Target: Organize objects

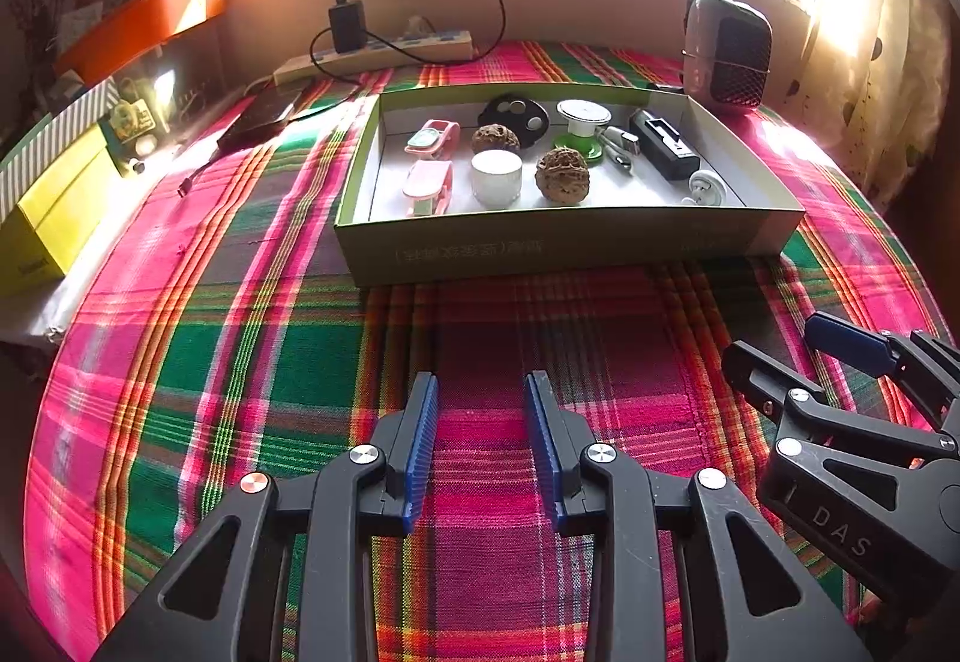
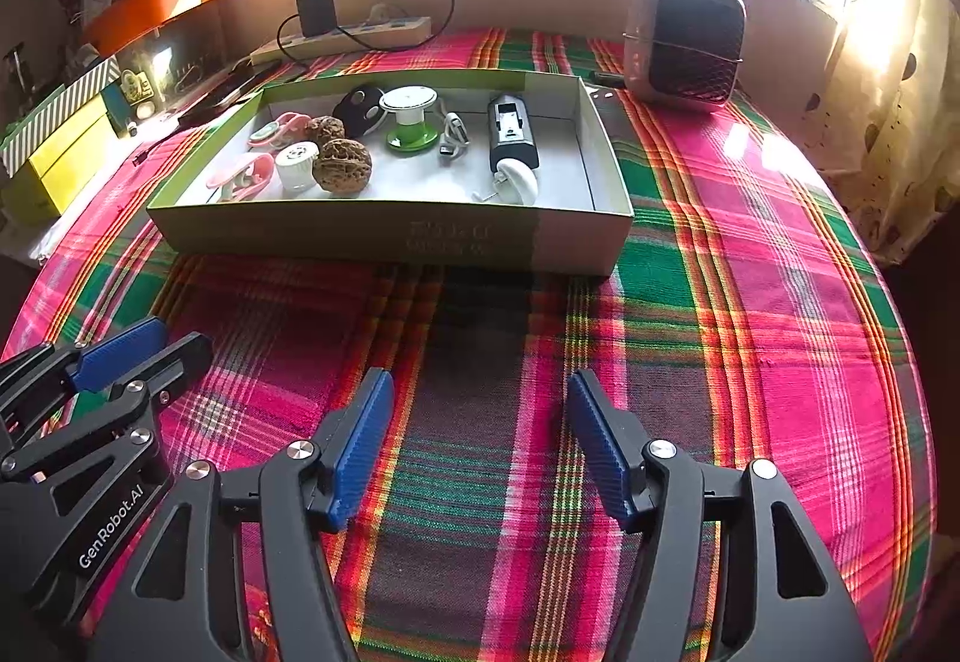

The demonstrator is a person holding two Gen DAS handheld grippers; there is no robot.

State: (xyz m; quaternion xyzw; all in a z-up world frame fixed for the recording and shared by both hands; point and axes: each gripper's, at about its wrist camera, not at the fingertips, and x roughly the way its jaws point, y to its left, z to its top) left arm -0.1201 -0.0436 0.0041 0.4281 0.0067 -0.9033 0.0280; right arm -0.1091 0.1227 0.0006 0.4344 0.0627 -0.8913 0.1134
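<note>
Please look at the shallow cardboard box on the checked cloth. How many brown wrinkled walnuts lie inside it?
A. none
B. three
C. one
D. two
D: two walnuts lie in the box, the nearer walnut beside the white cup and the farther walnut just behind it; the left wrist view shows the same pair.

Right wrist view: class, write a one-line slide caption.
Both grippers, right and left, open and empty over plaid cloth, facing a tray of small objects.

2 walnuts (image 1: pixel 495 138), 2 pink clips (image 1: pixel 433 137), 1 white cup (image 1: pixel 495 177), 1 box (image 1: pixel 570 248).
</note>
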